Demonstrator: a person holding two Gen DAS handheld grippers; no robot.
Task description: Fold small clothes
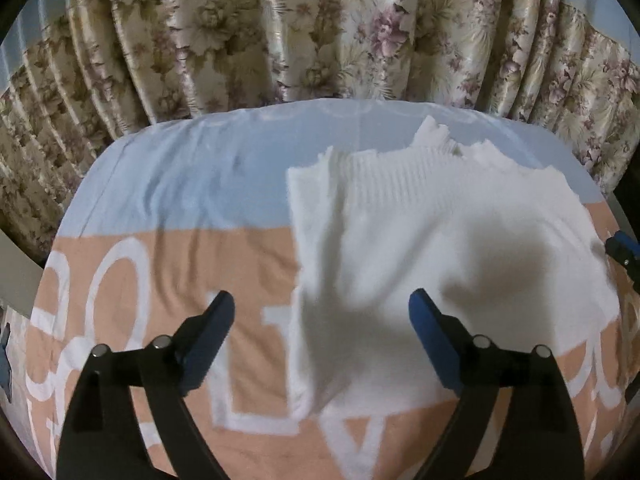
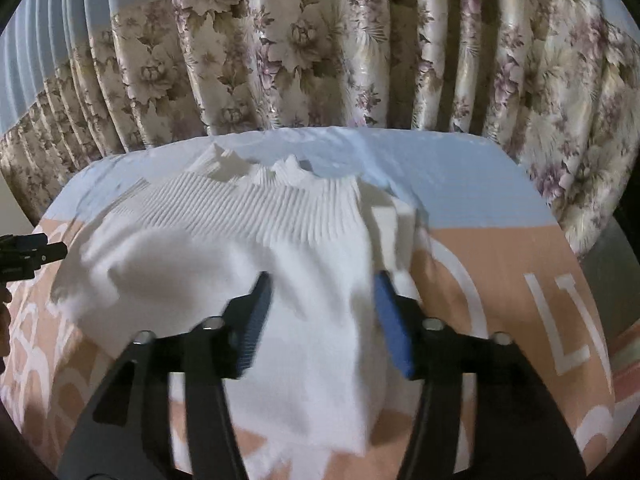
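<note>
A floral curtain [image 1: 280,32] fills the top of both frames. Below it, a peach and pale blue sheet [image 1: 160,208] with large white lettering covers the surface. A white ribbed knit garment [image 1: 420,232] lies spread on the sheet, centre-right in the left wrist view and centre in the right wrist view. The left tool [image 1: 322,312] stands wide at lower centre, gripping nothing. The right tool [image 2: 322,296] is also parted, its blue pads [image 2: 394,328] over the garment; whether they touch it I cannot tell.
</note>
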